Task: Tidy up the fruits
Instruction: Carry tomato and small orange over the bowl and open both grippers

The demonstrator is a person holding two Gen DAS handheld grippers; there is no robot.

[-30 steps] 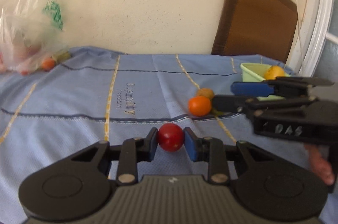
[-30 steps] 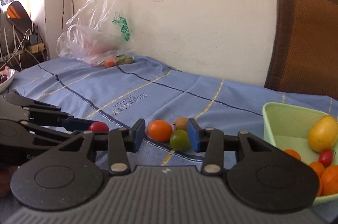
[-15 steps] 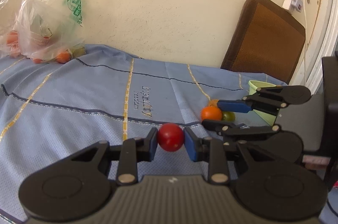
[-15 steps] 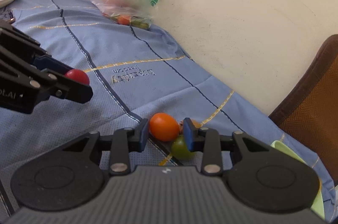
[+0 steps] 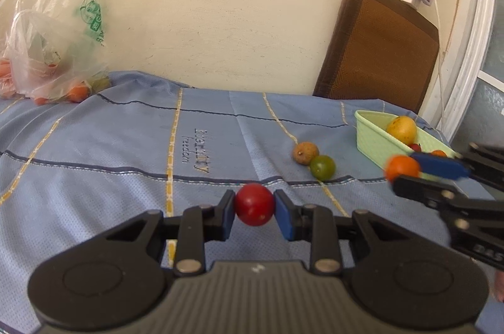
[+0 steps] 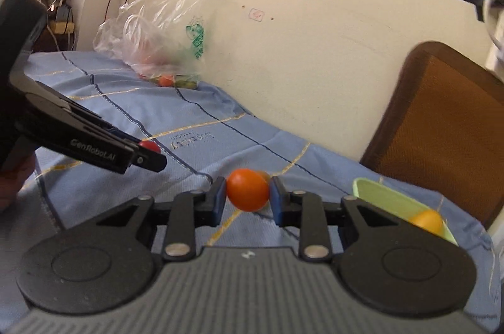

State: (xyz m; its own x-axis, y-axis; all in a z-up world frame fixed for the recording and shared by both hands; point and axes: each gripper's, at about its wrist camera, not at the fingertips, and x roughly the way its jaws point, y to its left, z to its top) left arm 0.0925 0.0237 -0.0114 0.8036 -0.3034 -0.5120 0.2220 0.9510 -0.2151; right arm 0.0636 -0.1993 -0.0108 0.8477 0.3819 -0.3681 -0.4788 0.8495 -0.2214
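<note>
Blue cloth (image 5: 126, 151) — tomato (image 5: 254, 204) between claw (image 5: 254, 212) pads

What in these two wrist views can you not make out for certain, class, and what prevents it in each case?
- Plastic bag, left wrist view: crinkled film hides most contents; only one orange fruit shows.
- Green tray, right wrist view: the right gripper body and the frame edge cut off its contents.
- Brown fruit and green fruit: hidden in the right wrist view behind the orange tomato.
- Cloth lettering: too blurred to read.
</note>
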